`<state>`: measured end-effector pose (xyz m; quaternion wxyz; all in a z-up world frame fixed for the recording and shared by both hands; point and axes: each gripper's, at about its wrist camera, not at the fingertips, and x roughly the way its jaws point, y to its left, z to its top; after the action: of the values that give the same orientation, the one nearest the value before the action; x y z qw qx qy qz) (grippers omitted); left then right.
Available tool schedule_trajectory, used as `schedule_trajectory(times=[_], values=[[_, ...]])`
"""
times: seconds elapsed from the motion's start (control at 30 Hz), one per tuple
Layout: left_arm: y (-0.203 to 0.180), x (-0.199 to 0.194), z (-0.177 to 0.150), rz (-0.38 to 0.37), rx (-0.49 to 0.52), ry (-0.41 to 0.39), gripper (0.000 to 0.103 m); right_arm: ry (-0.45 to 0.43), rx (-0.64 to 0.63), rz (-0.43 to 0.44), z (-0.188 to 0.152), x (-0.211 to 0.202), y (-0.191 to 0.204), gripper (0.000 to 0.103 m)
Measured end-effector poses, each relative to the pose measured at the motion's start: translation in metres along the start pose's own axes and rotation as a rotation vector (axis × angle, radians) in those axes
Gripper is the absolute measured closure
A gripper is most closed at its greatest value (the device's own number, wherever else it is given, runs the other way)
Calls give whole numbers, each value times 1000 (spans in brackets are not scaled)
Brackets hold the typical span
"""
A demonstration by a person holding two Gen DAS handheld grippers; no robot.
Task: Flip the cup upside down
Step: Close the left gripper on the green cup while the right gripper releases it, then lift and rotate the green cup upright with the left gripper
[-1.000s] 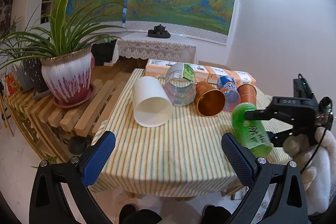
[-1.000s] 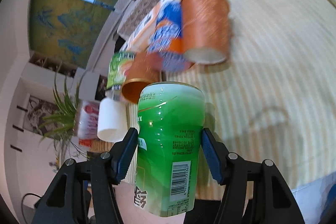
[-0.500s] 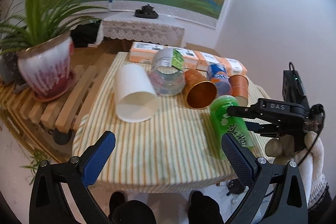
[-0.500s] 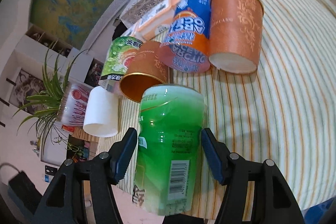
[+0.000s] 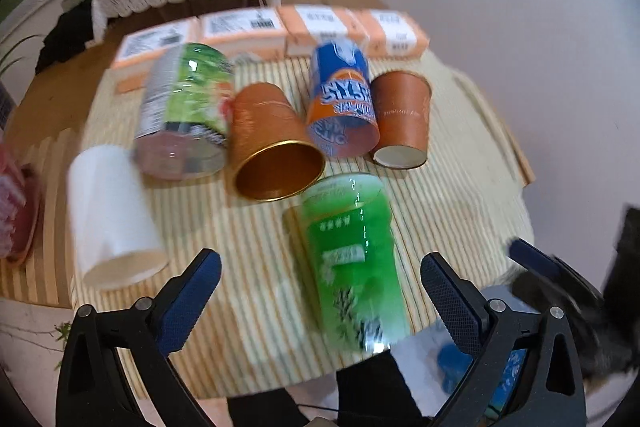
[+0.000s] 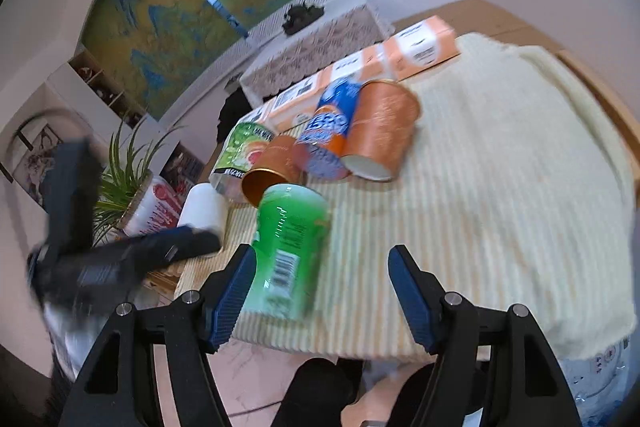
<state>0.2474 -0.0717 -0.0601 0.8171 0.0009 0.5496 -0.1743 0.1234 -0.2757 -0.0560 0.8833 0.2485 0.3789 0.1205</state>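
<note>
A green translucent cup [image 5: 352,259] lies on its side on the striped tablecloth [image 5: 248,315] near the front edge; it also shows in the right wrist view [image 6: 288,251]. My left gripper [image 5: 320,295] is open, its fingers on either side of the cup and apart from it. My right gripper [image 6: 320,291] is open and empty, with the cup by its left finger [image 6: 232,295], off to the left of the gap. The left gripper [image 6: 120,259] shows blurred at the left of the right wrist view.
Several cups lie on their sides behind: a white one [image 5: 112,215], a green-labelled clear one [image 5: 184,115], a gold-lined copper one [image 5: 272,143], a blue-orange one [image 5: 340,103], a brown one [image 5: 404,119]. Orange boxes [image 5: 272,31] line the back edge. A potted plant [image 6: 132,179] stands left.
My right gripper has opened and let go of the green cup, which now lies on the table. My left gripper has swung in over the cup.
</note>
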Motion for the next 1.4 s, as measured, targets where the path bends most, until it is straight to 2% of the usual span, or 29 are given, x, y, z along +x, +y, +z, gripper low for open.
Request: schedule_trajectory(times=[0.1,0.3,0.43,0.6,0.77,1.0,1.07,1.13,1.3,1.37,1.4], values=[[-3,22,12,4,-38,76,11,-14,-17,-22,-5,-16,-7,38],[-6,49,17,1,-65,123,12,-51,-99,-98,-18,-29,-3,38],[-6,65,20,-4,-88,162,17,-74,-127,-115,-26,-36,-1,38],[-7,72,22,-8,-92,174,20,-93,-149,-131,-29,-40,1,38],[-10,74,24,-17,-88,181,31,-99,-160,-146,-30,-40,1,38],[-14,72,22,-25,-81,166,32,-106,-167,-155,-30,-41,3,38],[-13,63,18,-26,-77,139,32,-106,-168,-156,-31,-41,3,38],[-15,49,15,-18,-64,79,32,-106,-170,-158,-32,-41,4,38],[-26,6,-1,-7,-7,-184,32,-109,-175,-164,-34,-39,5,38],[-34,-2,-8,25,21,-295,32,-102,-172,-160,-35,-36,5,38],[-36,-4,-11,32,32,-325,31,-98,-172,-159,-35,-35,5,38]])
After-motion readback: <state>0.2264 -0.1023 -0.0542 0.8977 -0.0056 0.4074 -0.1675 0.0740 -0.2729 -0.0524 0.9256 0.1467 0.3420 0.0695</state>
